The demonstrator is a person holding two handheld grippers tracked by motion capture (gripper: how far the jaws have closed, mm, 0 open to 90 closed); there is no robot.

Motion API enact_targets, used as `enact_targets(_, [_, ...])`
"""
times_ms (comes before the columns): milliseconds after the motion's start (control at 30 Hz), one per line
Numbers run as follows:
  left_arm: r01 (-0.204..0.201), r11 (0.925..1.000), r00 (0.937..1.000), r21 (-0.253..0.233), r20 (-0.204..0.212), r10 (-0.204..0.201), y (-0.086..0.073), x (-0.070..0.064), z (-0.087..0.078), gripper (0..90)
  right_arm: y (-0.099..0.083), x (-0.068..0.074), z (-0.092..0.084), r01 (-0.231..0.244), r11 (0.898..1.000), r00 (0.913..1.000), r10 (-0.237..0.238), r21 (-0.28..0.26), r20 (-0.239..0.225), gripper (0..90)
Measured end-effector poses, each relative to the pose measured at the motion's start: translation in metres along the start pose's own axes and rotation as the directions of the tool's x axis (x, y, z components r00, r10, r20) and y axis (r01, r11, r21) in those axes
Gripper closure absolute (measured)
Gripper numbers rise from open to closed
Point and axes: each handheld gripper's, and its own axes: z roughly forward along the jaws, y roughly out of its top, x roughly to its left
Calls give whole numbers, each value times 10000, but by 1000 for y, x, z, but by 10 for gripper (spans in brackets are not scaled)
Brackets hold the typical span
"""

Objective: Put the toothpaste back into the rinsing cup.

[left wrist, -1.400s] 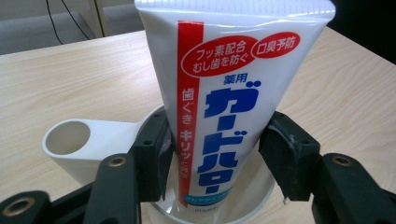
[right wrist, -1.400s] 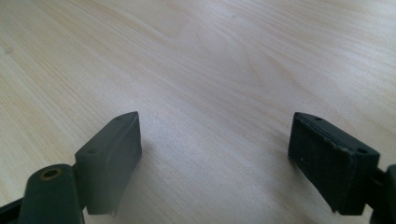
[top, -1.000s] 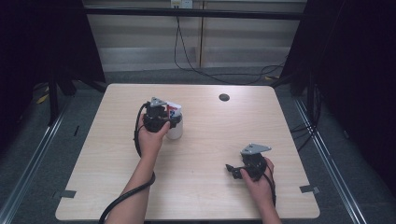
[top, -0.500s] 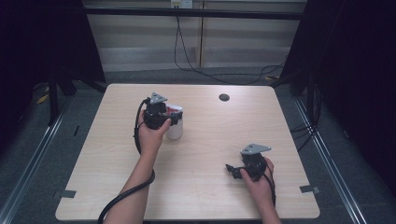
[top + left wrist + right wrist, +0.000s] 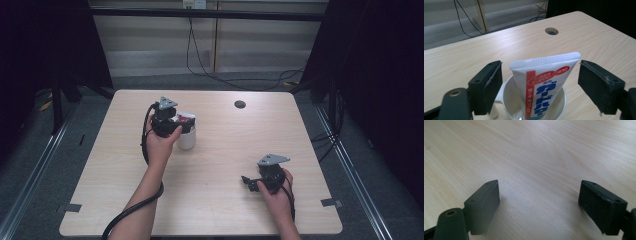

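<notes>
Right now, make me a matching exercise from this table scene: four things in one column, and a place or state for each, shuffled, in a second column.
Things:
1. toothpaste tube
2. white cup
3. left gripper
4. right gripper

Places or states:
A. open over bare wood near the table's front right
B. stands on the table and holds the tube
C. stands upright in the cup, crimped end up
D. jaws apart on either side of the tube, having just been opening

Pairs: 1-C, 2-B, 3-D, 4-A
</notes>
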Motion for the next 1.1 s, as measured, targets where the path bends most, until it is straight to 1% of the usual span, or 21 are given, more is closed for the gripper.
enact_targets(167, [19, 10000, 10000, 2, 15, -19, -1, 1, -3, 168, 0, 0, 0, 0, 10000, 10000, 0, -1, 0, 169])
enact_targets(233, [-7, 10000, 10000, -3, -60, 7, -1, 1, -4, 165, 0, 0, 0, 1, 10000, 10000, -1, 1, 1, 168])
enact_targets(267, [-51, 10000, 10000, 0, -19, 51, -1, 2, -5, 165, 0, 0, 0, 1, 10000, 10000, -1, 1, 1, 169])
enact_targets(300, [68, 10000, 10000, -63, 65, -68, -1, 2, -6, 164, 0, 0, 0, 1, 10000, 10000, -1, -1, 1, 169])
enact_targets(333, [71, 10000, 9999, -45, 100, -71, -1, 2, -7, 164, 0, 0, 0, 1, 10000, 10000, -1, 1, 0, 169])
enact_targets(367, [-8, 10000, 9999, 31, 100, 8, -1, 2, -9, 164, 0, 0, 0, 0, 10000, 10000, 0, 2, -1, 169])
enact_targets(433, [-17, 10000, 9999, 11, 133, 17, -1, 2, -9, 164, 0, 0, 0, 3, 10000, 10000, -3, 1, 0, 169])
enact_targets(467, [-63, 10000, 9999, 75, 155, 61, -1, 3, -10, 164, 0, 0, 0, 3, 10000, 10000, -3, 0, -1, 169])
enact_targets(533, [-30, 10000, 9999, 69, 126, 29, -2, 3, -11, 162, 0, 0, 0, 8, 10000, 10000, -8, 1, -1, 169])
enact_targets(600, [30, 9999, 9997, 126, 258, -34, -4, 3, -13, 161, 0, 0, 0, 20, 10000, 10000, -20, -8, 7, 169])
enact_targets(633, [-75, 9999, 9996, 139, 268, 71, -5, 2, -14, 161, 0, 0, 0, 1, 10000, 10000, -1, 2, 0, 169])
enact_targets(767, [-138, 9998, 9994, 166, 329, 132, -9, 1, -18, 161, 0, 0, 0, 22, 10000, 10000, -22, -6, 4, 169])
enact_targets(833, [-164, 9997, 9995, 177, 285, 159, -12, 1, -19, 161, 0, 0, 0, 23, 10000, 10000, -23, -9, 4, 169])
enact_targets(867, [-318, 9992, 9991, 254, 282, 311, -13, 1, -20, 161, 0, 0, 0, 21, 10000, 10000, -21, -9, 6, 169])
enact_targets(900, [-362, 9990, 9989, 275, 297, 354, -14, 1, -21, 161, 0, 0, 0, 44, 10000, 10000, -44, -24, 4, 169])
enact_targets(1067, [-399, 9989, 9987, 258, 315, 391, -19, 2, -25, 161, 0, 0, 0, 51, 10000, 10000, -51, -31, 0, 169])
enact_targets(1100, [-462, 9987, 9983, 205, 368, 454, -21, 2, -28, 161, 0, 0, 0, 53, 10000, 10000, -53, -29, -1, 170])
